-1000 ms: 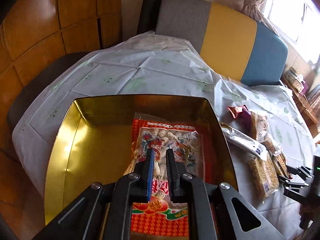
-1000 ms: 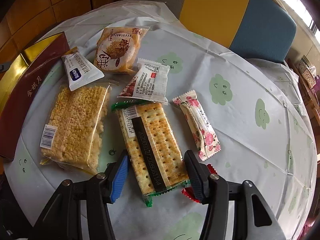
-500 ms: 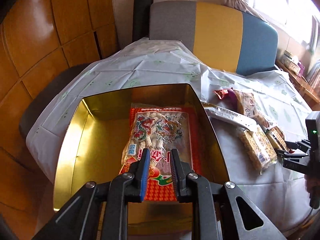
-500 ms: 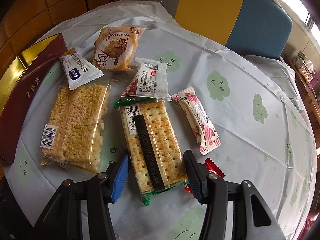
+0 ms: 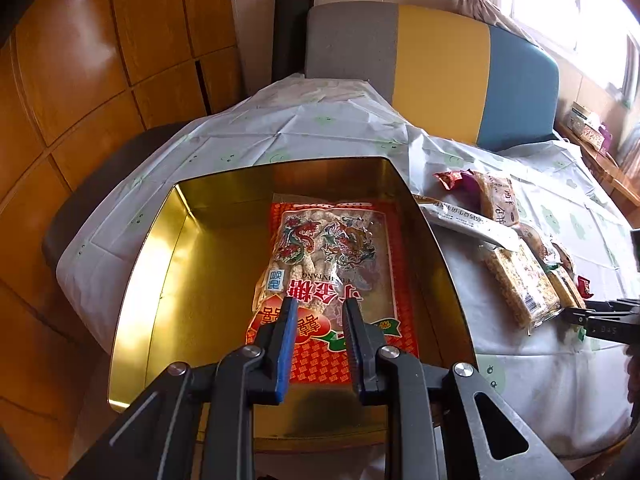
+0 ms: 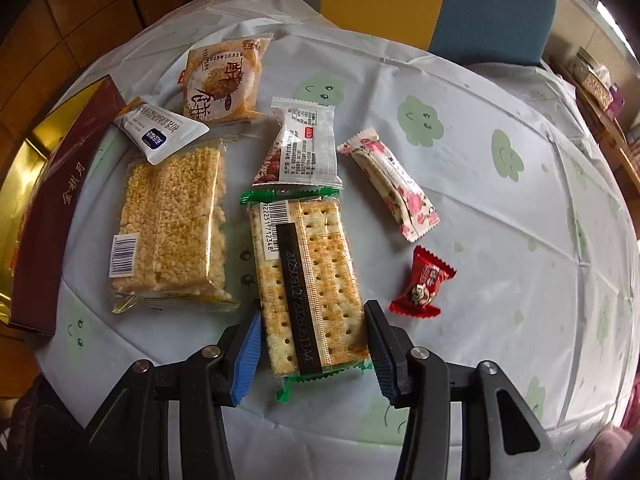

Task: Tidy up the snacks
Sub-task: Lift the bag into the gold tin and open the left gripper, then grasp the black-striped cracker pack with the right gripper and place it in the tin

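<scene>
At nine o'clock on the tabletop [image 6: 480, 208] sits the gold tin [image 5: 168, 280], a red peanut-candy bag [image 5: 332, 264] flat inside; the left gripper [image 5: 318, 312] hangs above that bag, fingers a little apart (they have just been opening) and holding nothing; beside the tin lies a rice-crisp pack [image 6: 172, 232]; at six o'clock the cracker pack [image 6: 308, 276] lies between the right gripper [image 6: 314, 320] fingers, which have just been closing, the pads not yet touching; a red candy [image 6: 422, 284] lies at three o'clock.

Bright window [image 5: 560, 8] daylight, glare on gold tin [image 5: 160, 264], fisheye-bent edges.
</scene>
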`<state>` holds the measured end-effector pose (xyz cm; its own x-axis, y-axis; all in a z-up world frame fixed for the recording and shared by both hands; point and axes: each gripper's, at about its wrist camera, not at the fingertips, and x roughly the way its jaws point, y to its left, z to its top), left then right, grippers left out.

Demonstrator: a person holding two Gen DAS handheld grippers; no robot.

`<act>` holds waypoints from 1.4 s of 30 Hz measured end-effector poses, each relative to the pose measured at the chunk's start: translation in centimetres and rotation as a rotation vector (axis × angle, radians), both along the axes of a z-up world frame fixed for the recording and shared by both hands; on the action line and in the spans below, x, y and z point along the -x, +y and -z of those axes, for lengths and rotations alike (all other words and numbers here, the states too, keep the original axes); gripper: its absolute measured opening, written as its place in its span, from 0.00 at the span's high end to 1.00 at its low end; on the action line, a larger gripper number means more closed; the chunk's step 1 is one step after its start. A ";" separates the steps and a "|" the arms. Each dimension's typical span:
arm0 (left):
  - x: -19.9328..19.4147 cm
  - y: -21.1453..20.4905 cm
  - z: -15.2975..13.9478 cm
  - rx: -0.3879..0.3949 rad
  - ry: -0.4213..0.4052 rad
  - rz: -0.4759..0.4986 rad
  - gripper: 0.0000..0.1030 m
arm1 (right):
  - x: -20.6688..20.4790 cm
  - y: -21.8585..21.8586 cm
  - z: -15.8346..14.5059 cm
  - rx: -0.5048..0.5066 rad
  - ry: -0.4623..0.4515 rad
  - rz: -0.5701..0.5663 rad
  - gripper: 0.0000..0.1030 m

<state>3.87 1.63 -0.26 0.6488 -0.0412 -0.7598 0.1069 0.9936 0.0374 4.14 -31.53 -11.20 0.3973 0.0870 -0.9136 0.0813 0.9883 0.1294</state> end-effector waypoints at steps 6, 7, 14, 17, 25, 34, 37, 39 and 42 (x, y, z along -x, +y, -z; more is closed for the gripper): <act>0.0 0.6 0.3 0.011 0.005 -0.014 0.76 | 2.6 -1.0 -1.3 -0.224 -0.048 0.120 0.54; 0.0 0.7 0.3 0.012 0.005 -0.015 0.75 | 3.0 -1.3 -1.5 -0.273 -0.060 0.139 0.54; 0.2 1.0 0.3 0.022 0.001 -0.013 0.74 | 4.9 0.0 -1.7 -0.395 -0.074 0.154 0.55; 0.3 1.1 0.3 0.024 0.000 -0.017 0.74 | 5.7 0.6 -1.7 -0.377 -0.091 0.159 0.55; 0.4 1.7 0.3 0.027 -0.005 -0.043 0.71 | 6.6 2.2 -5.6 -0.461 -0.215 0.120 0.55; 0.1 4.8 0.0 0.035 -0.026 -0.140 0.70 | 2.7 11.4 -10.0 -0.460 -0.257 -0.086 0.55; 0.0 5.6 0.3 0.037 -0.018 -0.159 0.70 | 1.4 14.1 -10.6 -0.449 -0.257 -0.121 0.54; 0.0 6.0 0.6 0.038 -0.011 -0.168 0.70 | 0.2 15.8 -10.3 -0.439 -0.236 -0.143 0.54; -0.1 6.2 0.8 0.034 -0.009 -0.173 0.70 | -0.8 18.0 -9.0 -0.402 -0.190 -0.174 0.52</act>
<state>3.94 7.86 -1.02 0.6554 0.0465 -0.7539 -0.0663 0.9978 0.0039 4.91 -13.55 -2.17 0.5023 0.4991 -0.7061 -0.1436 0.8534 0.5010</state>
